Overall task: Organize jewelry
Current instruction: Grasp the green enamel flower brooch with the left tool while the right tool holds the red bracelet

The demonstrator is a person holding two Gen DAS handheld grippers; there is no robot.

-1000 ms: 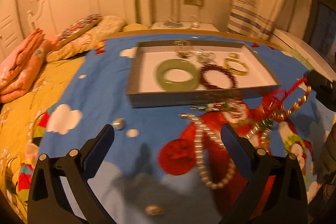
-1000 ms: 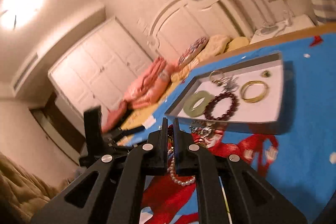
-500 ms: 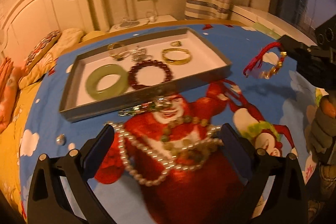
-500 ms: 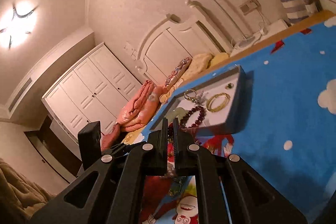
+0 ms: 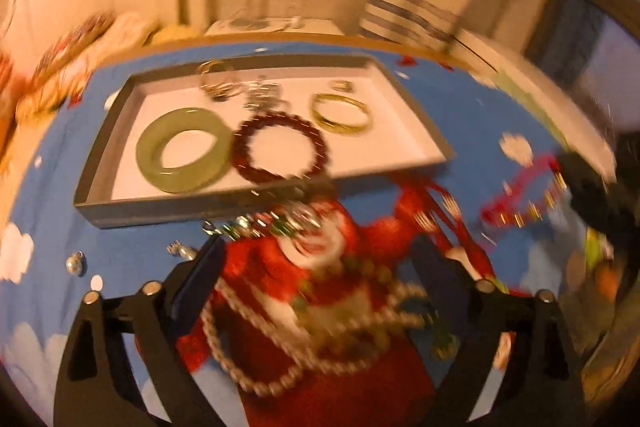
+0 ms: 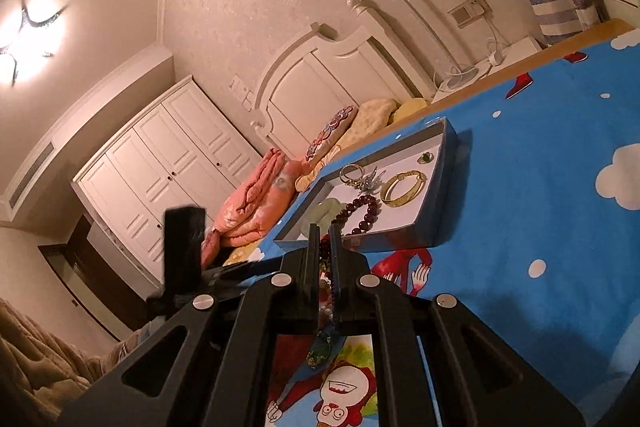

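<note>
Since a second ago the left gripper [image 5: 316,267] has swung across the blue cartoon bedspread [image 5: 120,251] from bare cloth onto the tangle of necklaces, and its jaws, spread wide then, are now closing. The pearl necklace [image 5: 248,375] and a knot of greenish beads [image 5: 344,311] lie between the two fingers, which do not yet press on them.

Going left to right in the left wrist view: a small silver charm [image 5: 75,263] lies alone on the bedspread, then the grey tray [image 5: 100,143] stands beyond the gripper. In the tray lie a pale green bangle [image 5: 182,149], a dark red bead bracelet [image 5: 280,149] touching it, and a gold bangle [image 5: 341,113] to the right, with small silver pieces [image 5: 240,89] behind them. A blurred green-and-silver chain [image 5: 260,223] rests just in front of the tray wall.

Far right, the right gripper [image 5: 588,187] holds a red cord with gold beads [image 5: 520,199] up off the bedspread. In its own view the right gripper [image 6: 325,227] is pressed together, pinching that strand, which hangs down between the fingers.
</note>
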